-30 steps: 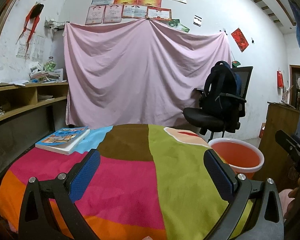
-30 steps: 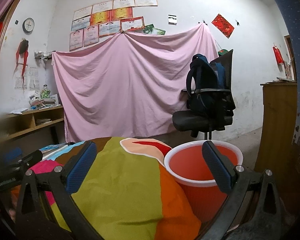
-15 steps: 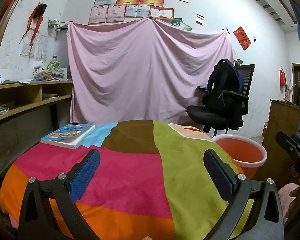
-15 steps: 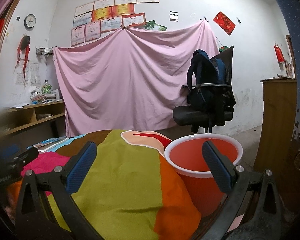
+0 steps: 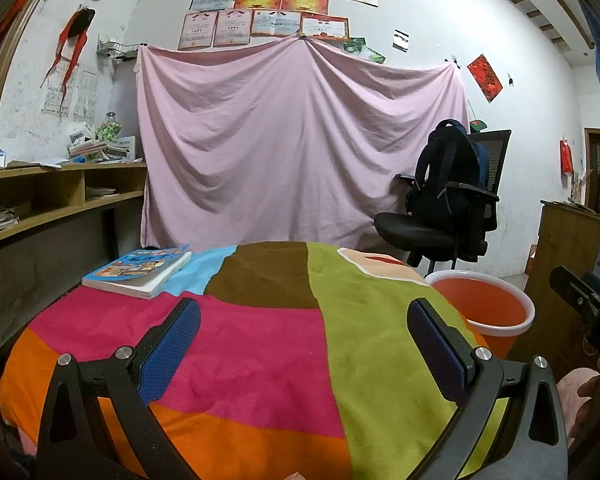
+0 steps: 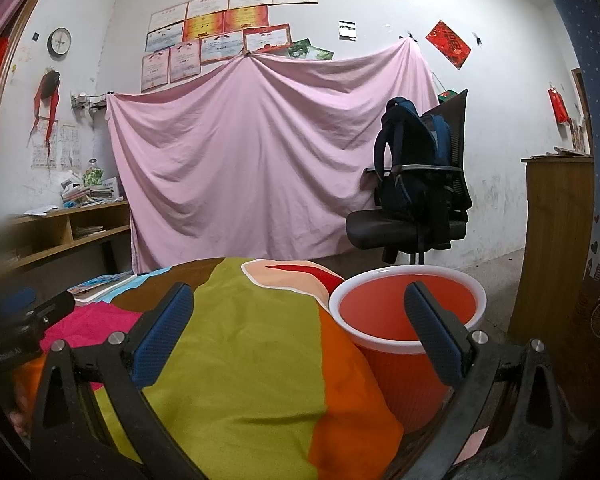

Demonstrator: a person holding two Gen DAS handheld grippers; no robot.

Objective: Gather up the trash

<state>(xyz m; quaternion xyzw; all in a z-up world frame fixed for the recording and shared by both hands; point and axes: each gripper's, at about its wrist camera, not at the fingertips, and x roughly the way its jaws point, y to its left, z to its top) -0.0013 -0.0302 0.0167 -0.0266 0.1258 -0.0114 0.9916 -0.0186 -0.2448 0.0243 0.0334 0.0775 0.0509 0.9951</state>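
An orange bin with a white rim [image 5: 485, 307] [image 6: 408, 312] stands on the floor at the right edge of a table under a multicoloured cloth [image 5: 260, 344] [image 6: 240, 344]. My left gripper [image 5: 304, 320] hovers open over the pink and green patches, nothing between its blue pads. My right gripper [image 6: 300, 308] is open too; its right finger [image 6: 432, 332] overlaps the bin's mouth in view. No loose trash shows on the cloth. The bin's inside looks empty from here.
A book [image 5: 140, 270] lies at the table's far left corner. A black office chair with a dark backpack [image 5: 448, 208] stands behind the bin. Wooden shelves [image 5: 40, 204] run along the left wall, a wooden cabinet [image 6: 556, 240] on the right, a pink sheet [image 5: 292, 148] behind.
Both views have tilted slightly upward and drawn back a little; the table and bin sit lower in frame. Both grippers stay open.
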